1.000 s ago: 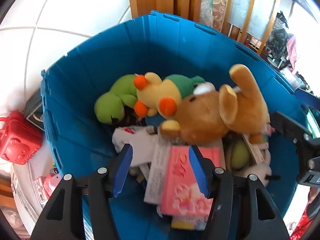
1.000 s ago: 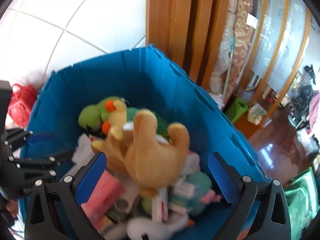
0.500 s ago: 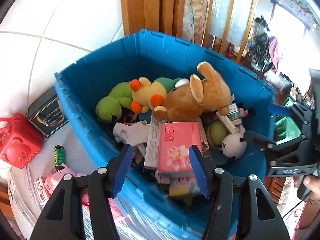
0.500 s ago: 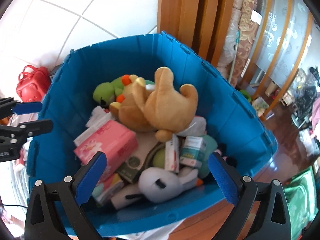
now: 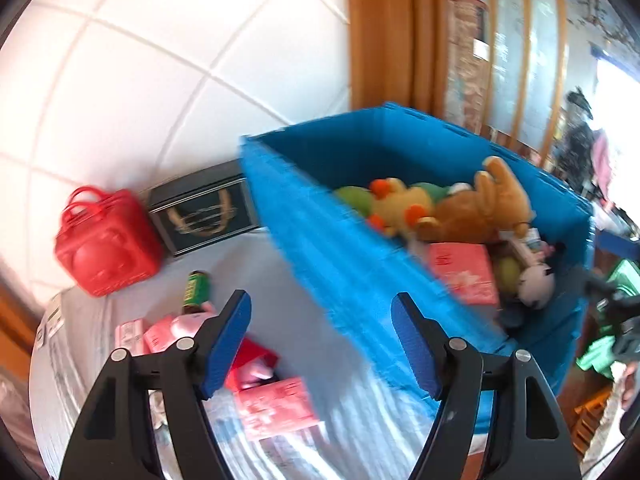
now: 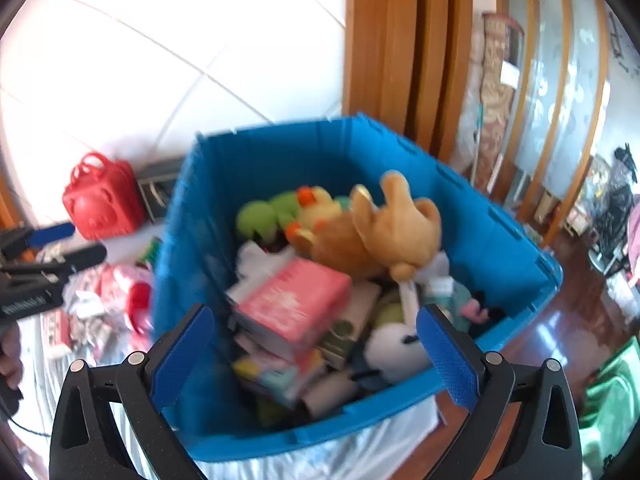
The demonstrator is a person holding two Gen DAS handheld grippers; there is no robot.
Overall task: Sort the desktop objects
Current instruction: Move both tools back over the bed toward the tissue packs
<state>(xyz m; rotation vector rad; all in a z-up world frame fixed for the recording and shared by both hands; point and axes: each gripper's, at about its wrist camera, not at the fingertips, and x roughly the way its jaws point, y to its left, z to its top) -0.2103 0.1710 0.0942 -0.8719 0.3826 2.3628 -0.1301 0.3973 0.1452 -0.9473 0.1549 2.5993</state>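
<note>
A blue bin (image 5: 340,248) (image 6: 260,156) stands on the white cloth and holds a brown bear plush (image 6: 384,232), a yellow and green plush (image 6: 280,216), a pink tissue pack (image 6: 292,300) and several small boxes. My left gripper (image 5: 320,336) is open and empty, above the cloth to the left of the bin. Pink packs (image 5: 276,404) and a green bottle (image 5: 196,288) lie below it. My right gripper (image 6: 312,352) is open and empty over the bin's near edge. The left gripper also shows at the left of the right wrist view (image 6: 48,256).
A red toy bag (image 5: 104,248) (image 6: 100,200) and a dark box (image 5: 204,208) stand against the tiled wall. Wooden door frames (image 6: 400,48) rise behind the bin. Wood floor (image 6: 560,320) lies to the right of it.
Both grippers have pulled back from the bin. The left one has swung left, out over the cloth and the pink packs. Both stay open.
</note>
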